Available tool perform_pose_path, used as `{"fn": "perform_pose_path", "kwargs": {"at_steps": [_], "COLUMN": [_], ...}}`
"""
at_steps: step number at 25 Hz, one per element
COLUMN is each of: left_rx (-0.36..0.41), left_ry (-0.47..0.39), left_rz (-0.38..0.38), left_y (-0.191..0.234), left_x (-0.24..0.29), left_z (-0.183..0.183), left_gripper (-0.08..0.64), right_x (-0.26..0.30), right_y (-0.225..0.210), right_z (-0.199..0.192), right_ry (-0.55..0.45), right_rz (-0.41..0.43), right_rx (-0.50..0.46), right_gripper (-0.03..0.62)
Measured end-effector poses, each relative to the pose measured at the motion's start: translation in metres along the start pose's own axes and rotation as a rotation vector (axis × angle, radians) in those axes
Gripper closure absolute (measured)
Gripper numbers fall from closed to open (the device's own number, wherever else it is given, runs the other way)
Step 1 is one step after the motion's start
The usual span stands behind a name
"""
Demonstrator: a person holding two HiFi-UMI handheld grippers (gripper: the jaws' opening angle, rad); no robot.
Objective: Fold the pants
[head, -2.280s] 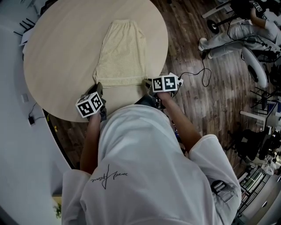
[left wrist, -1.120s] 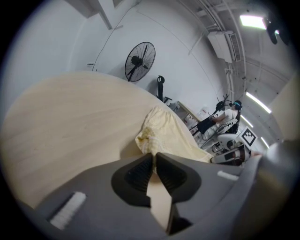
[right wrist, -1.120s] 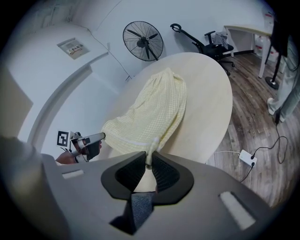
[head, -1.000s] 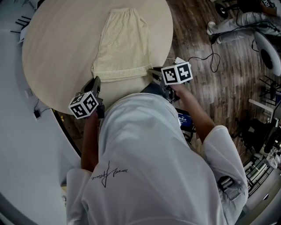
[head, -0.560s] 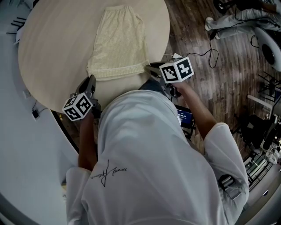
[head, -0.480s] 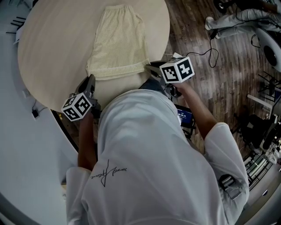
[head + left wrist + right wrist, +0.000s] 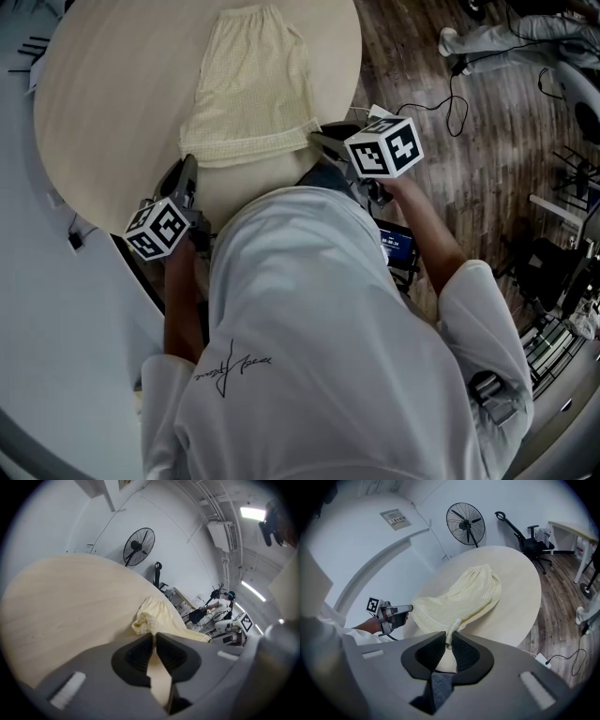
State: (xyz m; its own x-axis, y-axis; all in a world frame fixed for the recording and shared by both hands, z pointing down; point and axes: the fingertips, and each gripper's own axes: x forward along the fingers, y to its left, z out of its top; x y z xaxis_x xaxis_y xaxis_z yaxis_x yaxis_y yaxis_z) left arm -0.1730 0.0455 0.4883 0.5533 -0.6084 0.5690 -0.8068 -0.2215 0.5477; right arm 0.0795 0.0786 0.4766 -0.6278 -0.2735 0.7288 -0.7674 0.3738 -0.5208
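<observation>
Head view from above: a person in a white shirt [image 7: 309, 347] leans over a round, pale wooden desk [image 7: 103, 103], holding a pair of tongs in each hand. The pale yellow pants [image 7: 251, 89] lie flat on the desk, waistband at the far edge and leg hems toward the person. The left forearm [image 7: 183, 300] is bare and reaches forward along the person's side. The left tongs [image 7: 189, 165] point away from the body and downward at the hem's left corner. The right forearm [image 7: 427, 234] comes out of a loose sleeve with the elbow bent, and the right tongs [image 7: 315, 140] angle inward across the desk's rim to the hem's right corner.

Left gripper view: the jaws stand narrow, pinched on a bunched fold of the hem. Right gripper view: the jaws are likewise nearly closed, clamping a thin edge of hem fabric that rises from the desk into them. The two tongs are well apart, with the hem stretched between them. A pedestal fan [image 7: 465, 524] stands beyond the desk.
</observation>
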Motion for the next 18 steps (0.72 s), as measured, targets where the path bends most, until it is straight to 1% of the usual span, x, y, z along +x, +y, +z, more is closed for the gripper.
{"fn": "perform_pose_path", "kwargs": {"at_steps": [6,13,18], "left_rx": [0.005,0.014,0.008], "left_ry": [-0.006,-0.01,-0.015], "left_rz": [-0.007,-0.02,-0.029], "left_y": [-0.011,-0.011,-0.013], "left_x": [0.002,0.006,0.011], "left_z": [0.012,0.03,0.043], "left_gripper": [0.477,0.477,0.477], "right_x": [-0.009,-0.009,-0.012], "right_y": [-0.004,-0.004,-0.008], "right_z": [0.008,0.019,0.031], "right_ry": [-0.019,-0.038,-0.056], "right_rz": [0.017,0.081,0.109], "right_rx": [0.011,0.082,0.11], "right_gripper": [0.548,0.548,0.548]}}
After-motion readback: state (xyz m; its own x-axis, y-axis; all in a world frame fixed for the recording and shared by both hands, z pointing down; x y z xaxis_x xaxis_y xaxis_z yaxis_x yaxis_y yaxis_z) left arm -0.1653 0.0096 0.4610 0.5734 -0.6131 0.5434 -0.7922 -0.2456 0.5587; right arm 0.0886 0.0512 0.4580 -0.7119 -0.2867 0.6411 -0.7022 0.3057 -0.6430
